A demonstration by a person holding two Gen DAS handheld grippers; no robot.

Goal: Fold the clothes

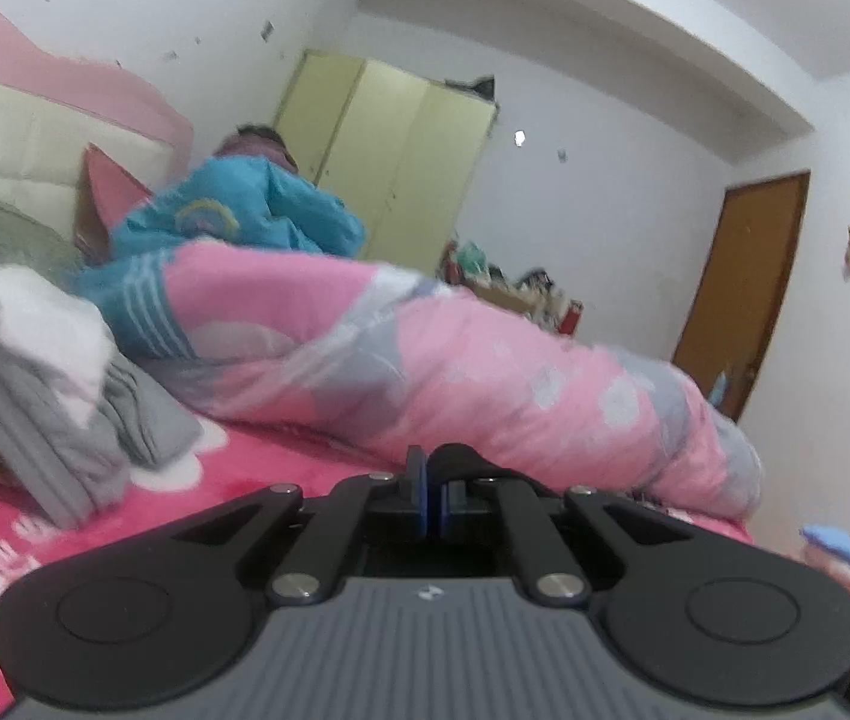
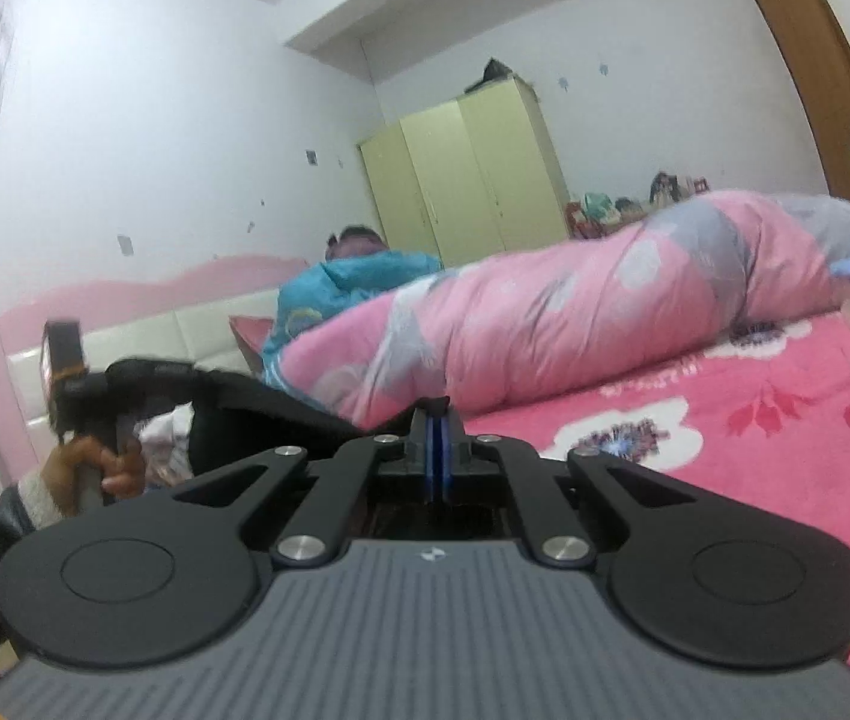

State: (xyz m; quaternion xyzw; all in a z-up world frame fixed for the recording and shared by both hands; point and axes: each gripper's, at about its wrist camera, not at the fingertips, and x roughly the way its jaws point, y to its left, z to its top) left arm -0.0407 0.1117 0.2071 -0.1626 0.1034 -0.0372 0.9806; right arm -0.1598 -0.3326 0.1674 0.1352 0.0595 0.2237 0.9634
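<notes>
Both claws are seen closed. On the left gripper (image 1: 430,480) the blue pads meet, a dark fabric edge rising just past the tips; whether it is pinched cannot be told. On the right gripper (image 2: 437,450) the pads are likewise pressed together, a dark point of fabric showing at the tips, grip uncertain. A black garment (image 2: 257,408) is stretched from the right claw toward nine o'clock, where the other handheld gripper is seen, so its long axis is judged to run between the hands. Unfolded grey clothes (image 1: 65,420) are piled at ten o'clock of the left claw, the nearer hand. A rolled pink quilt (image 1: 485,360) lies beyond on the bed (image 2: 725,438).
</notes>
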